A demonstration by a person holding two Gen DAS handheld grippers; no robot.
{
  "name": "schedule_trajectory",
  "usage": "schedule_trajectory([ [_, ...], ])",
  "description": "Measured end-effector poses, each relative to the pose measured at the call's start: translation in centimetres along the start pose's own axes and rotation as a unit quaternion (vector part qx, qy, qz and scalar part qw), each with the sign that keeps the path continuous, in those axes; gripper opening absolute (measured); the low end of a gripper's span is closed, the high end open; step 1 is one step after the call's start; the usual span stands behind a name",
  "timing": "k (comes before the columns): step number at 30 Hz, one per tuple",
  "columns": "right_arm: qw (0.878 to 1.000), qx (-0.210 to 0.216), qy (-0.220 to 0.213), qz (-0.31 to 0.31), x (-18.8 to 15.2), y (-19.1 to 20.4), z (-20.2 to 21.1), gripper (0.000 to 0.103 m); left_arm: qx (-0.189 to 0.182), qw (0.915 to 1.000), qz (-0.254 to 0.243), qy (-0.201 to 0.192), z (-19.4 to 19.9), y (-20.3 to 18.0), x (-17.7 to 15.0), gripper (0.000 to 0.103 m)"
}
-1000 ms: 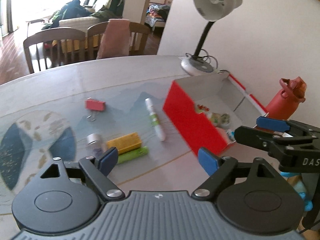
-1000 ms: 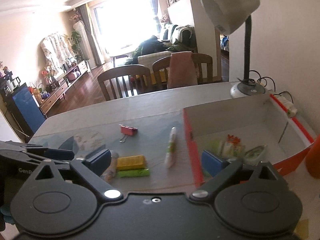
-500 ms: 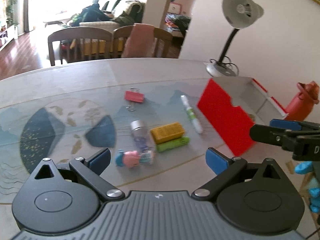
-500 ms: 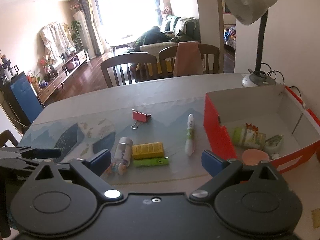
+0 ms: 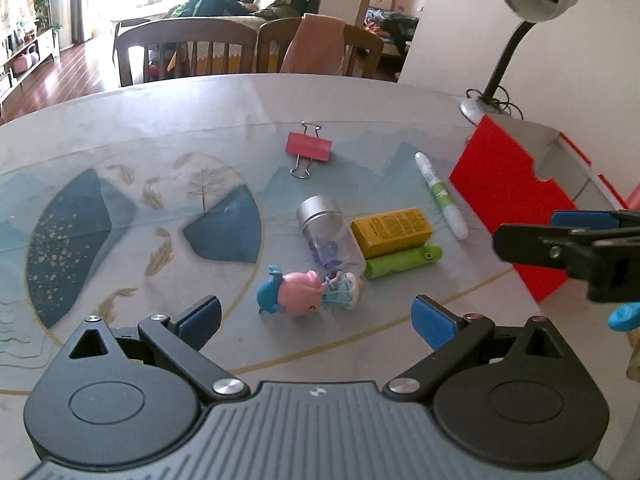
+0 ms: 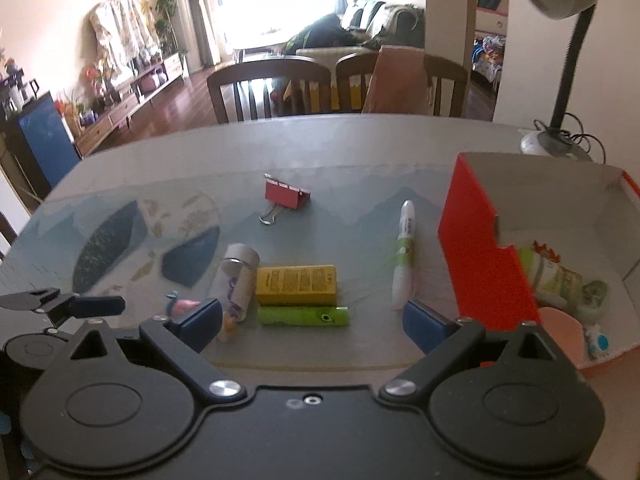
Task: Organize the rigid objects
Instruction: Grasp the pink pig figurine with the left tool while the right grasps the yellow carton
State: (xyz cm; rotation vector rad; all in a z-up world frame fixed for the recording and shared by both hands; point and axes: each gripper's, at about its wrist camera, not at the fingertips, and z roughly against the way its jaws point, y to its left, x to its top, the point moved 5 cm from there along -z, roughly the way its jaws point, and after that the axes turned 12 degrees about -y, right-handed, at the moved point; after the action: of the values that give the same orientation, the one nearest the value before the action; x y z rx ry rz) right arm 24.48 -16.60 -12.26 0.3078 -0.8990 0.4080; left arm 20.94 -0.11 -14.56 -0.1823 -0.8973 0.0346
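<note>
the fingers of the left gripper (image 5: 316, 318) are spread wide with nothing between them, hanging low over the tabletop (image 5: 160, 120) just short of the pink pig toy (image 5: 306, 294). the right gripper (image 6: 312, 318) has its fingers parted and bare too, its blue pads (image 6: 424, 326) framing the green tube (image 6: 304, 316) and the yellow box (image 6: 296, 286) lying just beyond.

a second ago both cameras looked down into or right alongside the red box (image 6: 480, 256); since then both hands have swung away from it and settled over the loose pile, so the pig toy that was out of sight now sits square before the left hand. i'd take that as one drop-off finished and the next pick being lined up.

out from the fingers: the clear vial with the silver cap (image 5: 328, 232) lies on its side touching the pig toy and the yellow box, the green tube rests against the box's near edge, the white-and-green pen (image 5: 440, 196) lies between the pile and the red box, and the red binder clip (image 5: 309, 147) sits apart, farther off. the red box stands to the right with several small things already in it. six pieces look left to move.
</note>
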Motion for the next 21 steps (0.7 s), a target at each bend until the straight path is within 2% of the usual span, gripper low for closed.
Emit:
schedule_trajectory([
  [11, 0.999, 0.006, 0.034, 0.021, -0.6, 0.3, -6.7, 0.094, 0.054, 0.9983, -0.019, -0.001, -3.9, -0.4, -1.3, 0.102],
  [21, 0.998, 0.007, 0.052, 0.031, -1.2, 0.7, -9.6, 0.092, 0.069, 0.9974, -0.021, -0.009, -5.2, -0.3, -1.6, 0.102],
])
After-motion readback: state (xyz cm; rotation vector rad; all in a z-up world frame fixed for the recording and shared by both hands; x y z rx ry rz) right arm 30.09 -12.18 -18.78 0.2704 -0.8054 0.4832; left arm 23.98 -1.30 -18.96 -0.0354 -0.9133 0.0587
